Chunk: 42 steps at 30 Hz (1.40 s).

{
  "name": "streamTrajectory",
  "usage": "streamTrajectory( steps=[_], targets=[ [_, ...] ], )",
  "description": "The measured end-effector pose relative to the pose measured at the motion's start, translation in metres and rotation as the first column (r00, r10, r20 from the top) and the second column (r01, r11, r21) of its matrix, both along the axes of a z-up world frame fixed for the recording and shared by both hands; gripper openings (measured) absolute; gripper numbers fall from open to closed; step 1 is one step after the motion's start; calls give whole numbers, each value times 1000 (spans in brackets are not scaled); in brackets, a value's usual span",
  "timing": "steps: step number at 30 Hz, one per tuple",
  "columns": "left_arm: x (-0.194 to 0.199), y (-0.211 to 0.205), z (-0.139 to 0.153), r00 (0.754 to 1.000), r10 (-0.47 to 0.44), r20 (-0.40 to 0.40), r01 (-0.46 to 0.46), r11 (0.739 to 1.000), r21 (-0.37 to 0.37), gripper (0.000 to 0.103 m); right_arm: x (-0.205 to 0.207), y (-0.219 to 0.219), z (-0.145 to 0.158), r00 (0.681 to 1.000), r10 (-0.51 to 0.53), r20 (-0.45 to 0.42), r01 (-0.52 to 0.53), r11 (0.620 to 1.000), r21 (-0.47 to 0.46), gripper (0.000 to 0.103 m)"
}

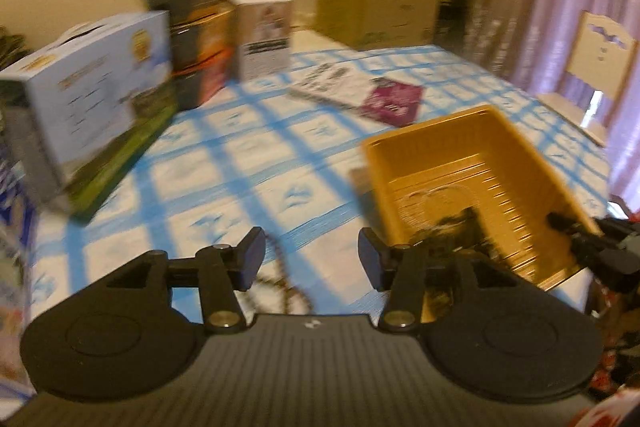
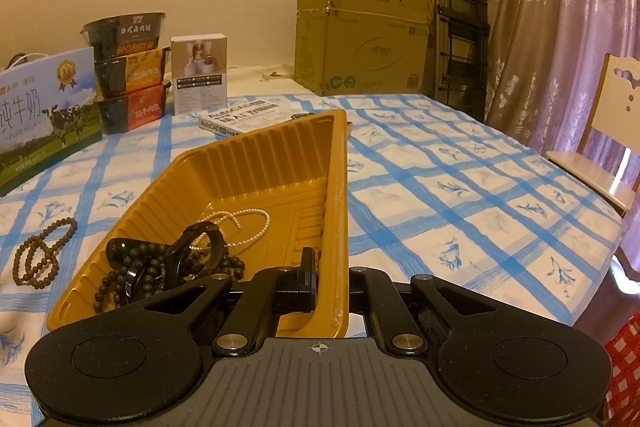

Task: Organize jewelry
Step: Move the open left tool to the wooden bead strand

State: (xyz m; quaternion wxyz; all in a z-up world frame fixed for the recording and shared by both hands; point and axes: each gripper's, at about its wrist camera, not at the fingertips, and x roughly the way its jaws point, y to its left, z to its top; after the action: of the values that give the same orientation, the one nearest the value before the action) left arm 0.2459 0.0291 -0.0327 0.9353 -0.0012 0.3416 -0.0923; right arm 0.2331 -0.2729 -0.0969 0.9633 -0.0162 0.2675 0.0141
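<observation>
A yellow plastic tray (image 2: 248,167) sits on the checked tablecloth. It holds a pearl necklace (image 2: 244,227), dark bead strings (image 2: 148,267) and a black bangle (image 2: 200,247). My right gripper (image 2: 332,279) is shut on the tray's near right rim. A brown bead bracelet (image 2: 40,255) lies on the cloth left of the tray. In the blurred left wrist view my left gripper (image 1: 312,259) is open and empty, just above brown beads (image 1: 280,279) on the cloth, with the tray (image 1: 460,155) to its right.
A milk carton box (image 2: 44,115), stacked food bowls (image 2: 128,71) and a small white box (image 2: 199,75) stand at the back left. A book (image 2: 244,119) lies behind the tray. A cardboard box (image 2: 360,35), curtain and chair (image 2: 612,131) are on the right.
</observation>
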Motion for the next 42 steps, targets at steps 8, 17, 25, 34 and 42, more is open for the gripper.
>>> streamTrajectory(
  steps=[8,17,25,34,42],
  targets=[
    [-24,27,-16,994,98,-56,-97,995,12,54,-4,-1,0,1000,-3,-5,3,1000,-4,5],
    [-36,31,-35,982,153,-111,-150,988,33,63,-5,-1,0,1000,-5,-5,5,1000,-2,5],
    [-36,26,-49,978,152,-140,-147,988,50,65,-5,-1,0,1000,-4,-5,4,1000,-4,5],
    [-21,19,-67,979,135,-154,-125,990,72,65,-5,-1,0,1000,-4,-6,4,1000,-4,5],
    [11,-2,-85,989,47,-137,-32,994,109,53,-5,0,0,1000,-4,-6,4,1000,-4,5]
  ],
)
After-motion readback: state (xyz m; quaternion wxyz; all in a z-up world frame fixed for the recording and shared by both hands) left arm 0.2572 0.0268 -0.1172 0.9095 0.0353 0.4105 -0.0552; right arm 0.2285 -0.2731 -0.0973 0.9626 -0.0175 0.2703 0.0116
